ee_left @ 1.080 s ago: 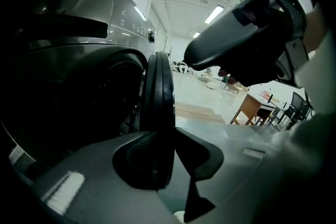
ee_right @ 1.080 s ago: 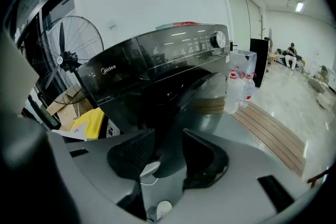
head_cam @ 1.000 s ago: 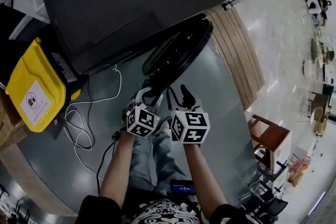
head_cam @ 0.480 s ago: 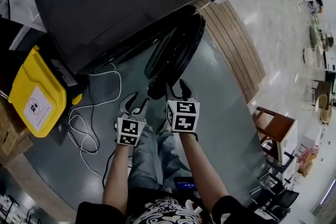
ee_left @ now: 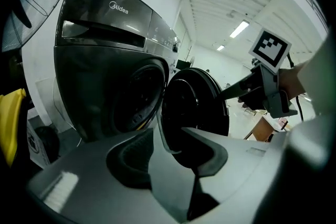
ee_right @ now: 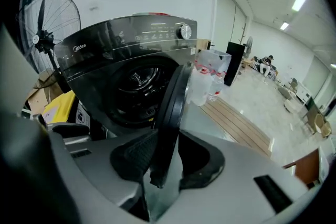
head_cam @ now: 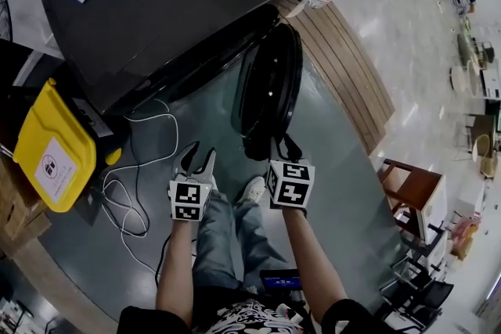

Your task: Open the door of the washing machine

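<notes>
Right gripper view puts the nearest fact first: my right claw (ee_right: 168, 161) has just been closing, and the rim of the door (ee_right: 176, 97) stands between its pads, which now look pressed on it from both sides. I judge that a grip on the door's near edge.

In the head view the same right claw (head_cam: 283, 148) sits at the door's (head_cam: 270, 82) lower tip, further right than a second ago. My left claw (head_cam: 200, 157) hangs apart from the door, to its left over the floor (head_cam: 337, 168). Its jaws have just gone wide and eased in slightly, and the left gripper view shows nothing between them; the door (ee_left: 197, 107) lies beyond the left claw (ee_left: 170, 152), not in it.

Further out, the door has swung from a shallow angle against the washing machine (head_cam: 172, 4) to standing roughly edge-on to it, and the drum opening (ee_right: 139, 81) is exposed.

For the task, I read this as nearly finished: the latch is free and the door is well open. Only a final swing wider, if wanted, remains.
</notes>
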`<state>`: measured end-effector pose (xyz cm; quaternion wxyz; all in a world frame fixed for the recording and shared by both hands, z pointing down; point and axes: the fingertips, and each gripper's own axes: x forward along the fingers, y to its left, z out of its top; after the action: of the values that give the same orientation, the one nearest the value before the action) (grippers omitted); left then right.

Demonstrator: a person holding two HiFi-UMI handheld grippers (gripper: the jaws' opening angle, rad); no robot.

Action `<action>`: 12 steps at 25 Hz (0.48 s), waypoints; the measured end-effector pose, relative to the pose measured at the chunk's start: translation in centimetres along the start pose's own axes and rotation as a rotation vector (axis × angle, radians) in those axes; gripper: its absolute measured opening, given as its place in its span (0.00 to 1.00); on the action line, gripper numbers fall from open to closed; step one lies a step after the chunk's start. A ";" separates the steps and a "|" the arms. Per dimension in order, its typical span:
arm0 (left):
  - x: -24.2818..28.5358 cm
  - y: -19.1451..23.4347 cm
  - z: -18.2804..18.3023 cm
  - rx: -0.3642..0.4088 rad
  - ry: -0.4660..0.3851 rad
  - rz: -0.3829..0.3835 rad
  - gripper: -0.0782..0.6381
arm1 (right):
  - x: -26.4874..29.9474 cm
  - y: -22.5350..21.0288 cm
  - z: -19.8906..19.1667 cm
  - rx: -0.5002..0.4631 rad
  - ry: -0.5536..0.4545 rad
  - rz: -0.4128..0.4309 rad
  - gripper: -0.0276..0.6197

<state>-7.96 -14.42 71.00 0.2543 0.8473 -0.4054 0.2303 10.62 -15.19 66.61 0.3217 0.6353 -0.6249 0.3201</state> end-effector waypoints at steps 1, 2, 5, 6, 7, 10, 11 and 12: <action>0.1 0.1 0.0 -0.012 -0.004 0.007 0.33 | -0.2 -0.8 -0.3 0.000 0.001 -0.017 0.23; 0.3 0.2 0.0 -0.025 -0.011 0.016 0.33 | -0.3 -1.7 -0.5 0.000 0.002 -0.033 0.23; 0.6 0.6 0.4 -0.066 -0.024 0.041 0.31 | -0.9 -4.1 -1.2 0.013 0.004 -0.074 0.22; 0.7 0.7 0.5 -0.080 -0.027 0.043 0.30 | -1.0 -4.9 -1.4 0.020 0.004 -0.090 0.21; 0.9 0.8 0.5 -0.096 -0.029 0.044 0.30 | -1.1 -5.7 -1.5 0.026 0.005 -0.105 0.21; 1.3 1.1 0.2 -0.144 -0.018 0.052 0.24 | -1.3 -8.0 -1.9 0.046 0.000 -0.151 0.19; 1.3 1.2 0.2 -0.156 -0.022 0.053 0.22 | -1.3 -8.7 -2.0 0.050 -0.004 -0.167 0.19; 1.2 1.3 0.2 -0.165 -0.032 0.054 0.22 | -1.4 -9.5 -2.1 0.053 -0.007 -0.184 0.17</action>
<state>-8.26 -15.94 71.85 0.3102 0.8158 -0.4499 0.1894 20.07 -12.58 66.63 0.3306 0.6996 -0.5563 0.3031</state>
